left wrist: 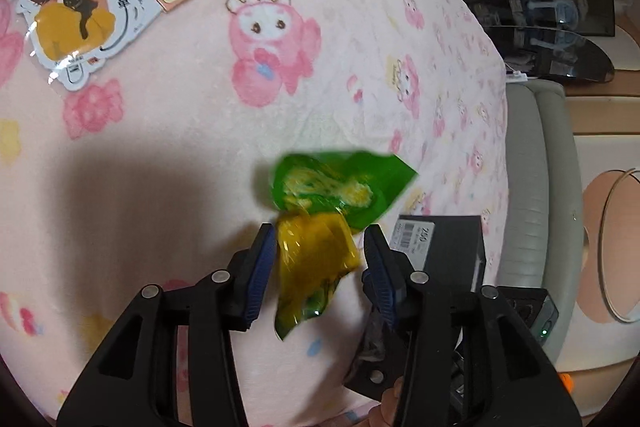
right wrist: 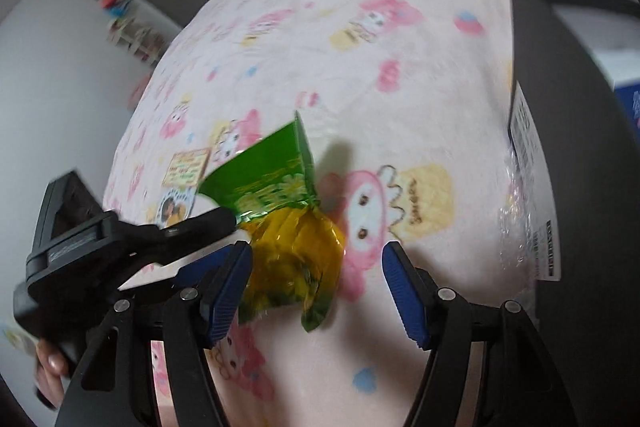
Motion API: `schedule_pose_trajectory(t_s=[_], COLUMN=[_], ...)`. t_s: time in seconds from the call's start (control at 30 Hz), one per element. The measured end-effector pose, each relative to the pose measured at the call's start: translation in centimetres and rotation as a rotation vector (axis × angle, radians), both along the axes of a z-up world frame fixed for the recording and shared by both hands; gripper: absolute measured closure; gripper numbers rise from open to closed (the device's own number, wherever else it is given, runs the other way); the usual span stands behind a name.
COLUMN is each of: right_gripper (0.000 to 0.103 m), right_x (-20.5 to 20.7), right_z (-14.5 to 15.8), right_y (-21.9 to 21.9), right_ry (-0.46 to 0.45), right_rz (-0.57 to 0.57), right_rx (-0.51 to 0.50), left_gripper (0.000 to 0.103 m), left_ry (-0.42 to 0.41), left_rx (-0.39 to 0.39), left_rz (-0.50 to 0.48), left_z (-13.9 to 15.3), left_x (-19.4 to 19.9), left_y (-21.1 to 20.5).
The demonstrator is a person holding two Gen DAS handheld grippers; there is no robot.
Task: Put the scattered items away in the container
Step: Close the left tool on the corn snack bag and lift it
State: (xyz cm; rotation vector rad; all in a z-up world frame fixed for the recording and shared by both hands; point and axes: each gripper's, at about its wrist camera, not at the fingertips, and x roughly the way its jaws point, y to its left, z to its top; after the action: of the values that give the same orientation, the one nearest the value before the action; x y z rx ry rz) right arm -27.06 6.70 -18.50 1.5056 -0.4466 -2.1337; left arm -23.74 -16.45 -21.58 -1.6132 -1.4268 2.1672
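Two grippers, the left point(left wrist: 320, 259) and the right point(right wrist: 316, 283), both spread wide, flank a green-and-yellow snack packet point(left wrist: 320, 227) beside the black box point(right wrist: 580, 147).

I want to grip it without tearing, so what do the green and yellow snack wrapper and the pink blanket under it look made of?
The snack wrapper looks like thin glossy plastic film, possibly foil-lined: it is crinkled, with bright glints. The pink blanket looks like soft matte fleece: it has a fuzzy nap and printed cartoon figures.
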Motion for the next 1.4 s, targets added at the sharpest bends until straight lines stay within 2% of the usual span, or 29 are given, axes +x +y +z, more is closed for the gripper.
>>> schedule_pose_trajectory(t_s=[0.07, 0.17, 0.3, 0.37, 0.43, 0.5, 0.53, 0.57, 0.67, 0.77, 0.9, 0.97, 1.07, 1.17, 1.3, 1.4], right_gripper=[0.039, 0.038, 0.033, 0.033, 0.047, 0.051, 0.055, 0.055, 0.055, 0.055, 0.055, 0.055, 0.055, 0.053, 0.038, 0.038], right_x=[-0.1, -0.8, -2.1, -2.2, -1.6, -0.4, 0.1, 0.6, 1.6, 3.0, 4.9, 5.2, 4.4, 3.6, 2.9, 2.7], right_z=[-0.5, -1.1, -2.9, -2.9, -2.5, -2.0, -1.7, -1.2, -0.6, -0.2, 0.7, 0.9, 0.1, -0.5, -2.1, -3.5], right_y=[-0.2, -0.9, -2.1, -2.4, -2.8, -2.2, -2.1, -2.2, -1.8, -0.8, -0.5, -0.3, -0.2, -0.1, -1.0, -0.9], right_ry=[-0.004, -0.022, -0.048, -0.052, -0.041, -0.028, -0.019, -0.011, -0.004, -0.036, -0.013, 0.023, 0.016, -0.024, -0.066, -0.112], right_rz=[0.004, 0.025, 0.024, 0.021, 0.057, 0.093, 0.117, 0.128, 0.128, 0.123, 0.168, 0.181, 0.141, 0.13, 0.159, 0.153], right_rx=[0.012, -0.013, -0.051, -0.063, -0.074, -0.062, -0.071, -0.051, -0.012, -0.047, -0.054, -0.015, 0.049, -0.009, -0.053, -0.107], left_gripper=[0.058, 0.056, 0.055, 0.06, 0.062, 0.063, 0.064, 0.064, 0.064, 0.064, 0.065, 0.065, 0.064, 0.06, 0.059, 0.059], left_ry=[-0.019, -0.04, -0.053, -0.05, -0.041, -0.036, -0.03, -0.029, -0.042, -0.048, -0.074, -0.091, -0.099, -0.11, -0.157, -0.168], left_rx=[-0.017, 0.005, 0.169, 0.218, 0.162, 0.087, 0.066, 0.059, 0.055, 0.047, 0.026, 0.04, 0.072, 0.072, 0.056, 0.068], left_rz=[-0.009, -0.004, 0.076, 0.081, 0.041, -0.004, -0.02, -0.031, -0.046, -0.062, -0.009, 0.023, 0.047, 0.039, 0.032, 0.039], left_z=[-0.4, -1.5, -3.9, -4.3, -3.3, -2.4, -2.0, -1.8, -1.4, -0.5, -0.4, -1.0, -1.9, -2.4, -3.5, -4.0], left_x=[-0.3, -0.8, -0.7, -0.6, -0.7, -0.8, -0.8, -0.7, 0.3, 1.8, 2.5, 2.6, 2.5, 2.1, 1.4, 1.5], left_y=[0.2, 0.4, -0.8, -0.9, -0.3, 0.6, 1.2, 1.6, 2.3, 2.6, 1.6, 1.1, 0.6, 0.7, 1.1, 1.0])
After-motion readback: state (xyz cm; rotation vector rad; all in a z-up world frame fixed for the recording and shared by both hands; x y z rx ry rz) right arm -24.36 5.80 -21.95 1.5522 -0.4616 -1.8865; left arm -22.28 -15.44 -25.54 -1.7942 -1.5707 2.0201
